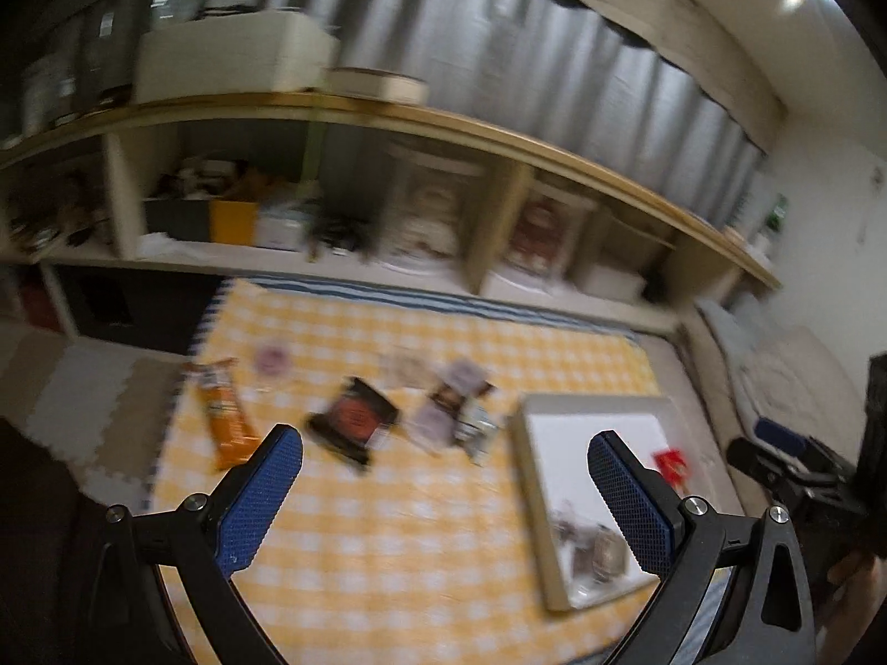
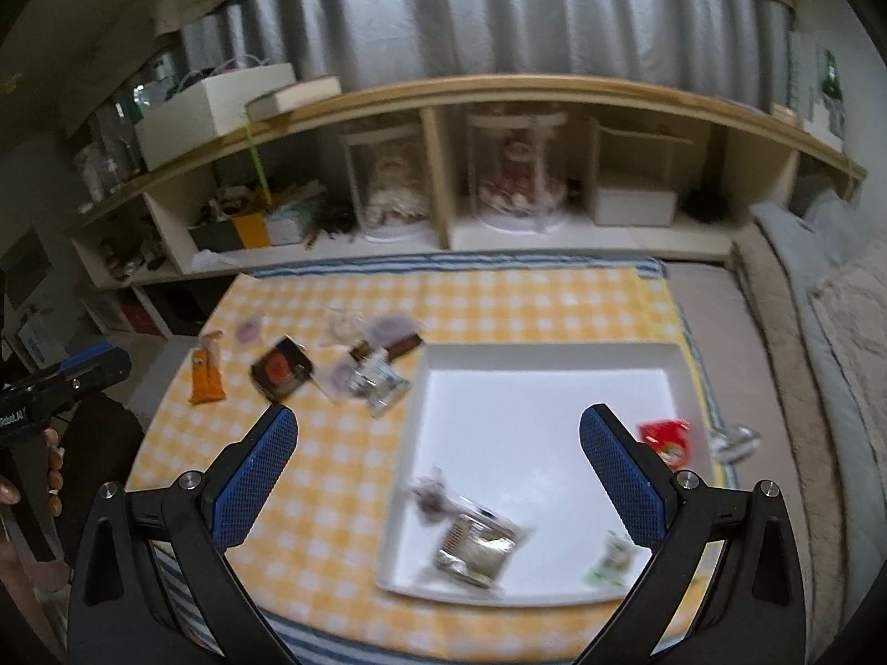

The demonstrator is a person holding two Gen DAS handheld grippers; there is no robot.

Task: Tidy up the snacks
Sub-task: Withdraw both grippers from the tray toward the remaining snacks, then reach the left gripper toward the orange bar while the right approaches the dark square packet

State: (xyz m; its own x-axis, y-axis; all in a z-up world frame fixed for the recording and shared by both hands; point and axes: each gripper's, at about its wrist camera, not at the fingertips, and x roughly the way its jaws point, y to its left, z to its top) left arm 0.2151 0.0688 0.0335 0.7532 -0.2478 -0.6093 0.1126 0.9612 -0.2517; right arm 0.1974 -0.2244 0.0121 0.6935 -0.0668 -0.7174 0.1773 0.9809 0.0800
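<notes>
A white tray (image 2: 546, 357) lies on a yellow checked cloth (image 2: 310, 476); it also shows in the left wrist view (image 1: 587, 404). In the tray lie a red packet (image 2: 665, 435), a silver packet (image 2: 477, 546) and a green packet (image 2: 610, 557). Left of the tray lie loose snacks: an orange packet (image 2: 206, 374), a black packet with a red centre (image 2: 280, 368) and a small pile of wrappers (image 2: 371, 374). My left gripper (image 1: 443, 454) is open and empty above the cloth. My right gripper (image 2: 438, 435) is open and empty above the tray.
A low wooden shelf (image 2: 499, 91) with boxes and domed dolls runs along the back. A grey padded cushion (image 2: 820, 332) lies to the right. Foam floor mats (image 1: 83, 393) lie left of the cloth.
</notes>
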